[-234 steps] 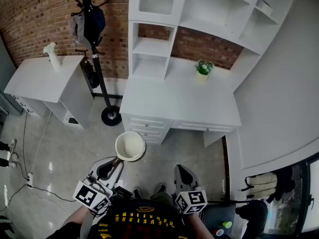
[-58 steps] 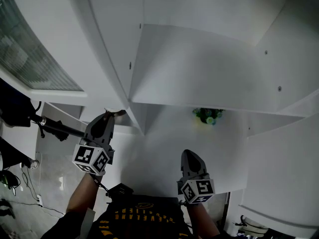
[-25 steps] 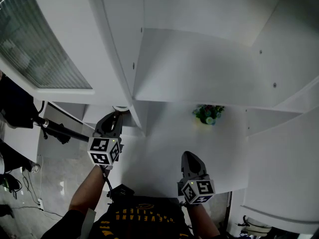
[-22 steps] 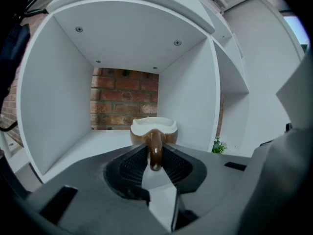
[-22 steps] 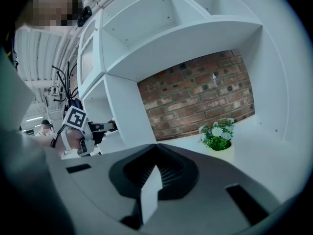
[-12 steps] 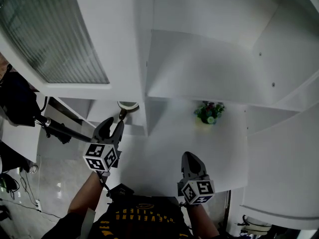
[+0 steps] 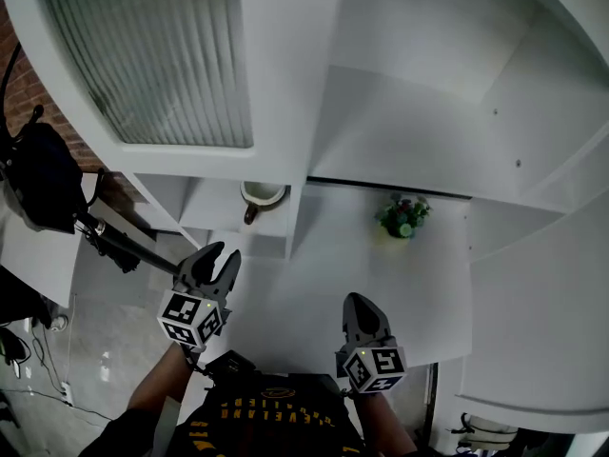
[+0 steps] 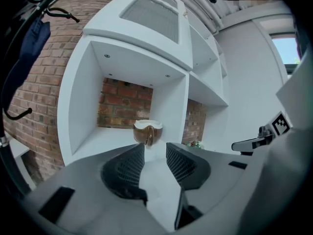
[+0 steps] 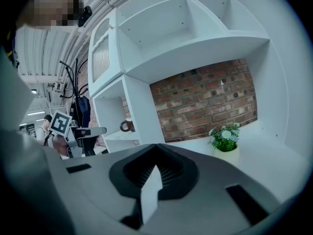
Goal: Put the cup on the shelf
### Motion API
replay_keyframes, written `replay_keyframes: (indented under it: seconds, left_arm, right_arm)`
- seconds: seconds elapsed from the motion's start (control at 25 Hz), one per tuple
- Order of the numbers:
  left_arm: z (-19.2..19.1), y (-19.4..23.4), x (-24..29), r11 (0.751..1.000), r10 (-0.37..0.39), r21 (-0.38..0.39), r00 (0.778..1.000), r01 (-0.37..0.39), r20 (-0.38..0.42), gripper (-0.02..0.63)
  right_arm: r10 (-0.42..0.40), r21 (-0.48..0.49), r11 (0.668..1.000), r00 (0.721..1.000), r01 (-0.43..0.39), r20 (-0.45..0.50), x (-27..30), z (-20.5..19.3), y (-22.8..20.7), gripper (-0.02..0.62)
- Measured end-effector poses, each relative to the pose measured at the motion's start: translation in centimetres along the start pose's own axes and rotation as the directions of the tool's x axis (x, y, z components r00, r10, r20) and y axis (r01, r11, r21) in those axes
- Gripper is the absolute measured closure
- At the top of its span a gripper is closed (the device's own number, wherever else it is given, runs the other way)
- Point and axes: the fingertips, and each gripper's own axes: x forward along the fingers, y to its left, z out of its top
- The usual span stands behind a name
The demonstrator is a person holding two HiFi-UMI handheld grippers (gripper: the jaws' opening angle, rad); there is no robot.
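brown ceramic cup with a white inside stands upright near the front right corner of the white shelf. left tool just opened wide, nothing between its jaws, clear of the cup; right tool closed, empty. placing looks done, next is backing off without clipping it.

The cup looks like glazed ceramic, glossy brown outside. The shelf is smooth, matt white. The brick wall is rough.
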Motion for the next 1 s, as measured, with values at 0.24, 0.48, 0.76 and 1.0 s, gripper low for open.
replay_keyframes:
  seconds: [0.24,0.48,0.76,1.0]
  left_arm:
    - [0.2,-0.1,-2.4,1.000,-0.024,-0.007,0.999,0.024,0.022,0.512]
    - [-0.3,0.2,-4.8,0.999,-0.023,-0.028,1.000,0.024,0.021,0.512]
    - [-0.1,0.5,-7.8,0.999,0.028,0.021,0.999,-0.029,0.044,0.603]
    - [0.2,-0.8,-9.2,0.999,-0.018,0.044,0.998,0.015,0.065,0.603]
  right_arm:
    - [0.002,-0.013,1.000,1.000,-0.002,0.003,-1.0,-0.2,1.6,0.591]
    - [0.004,-0.015,1.000,1.000,-0.003,0.010,-1.9,-0.7,2.9,0.591]
    - [0.008,-0.016,1.000,1.000,-0.007,0.019,-3.2,-1.1,4.2,0.591]
    - [-0.001,-0.034,0.999,1.000,0.001,0.022,-4.2,-1.6,5.0,0.591]
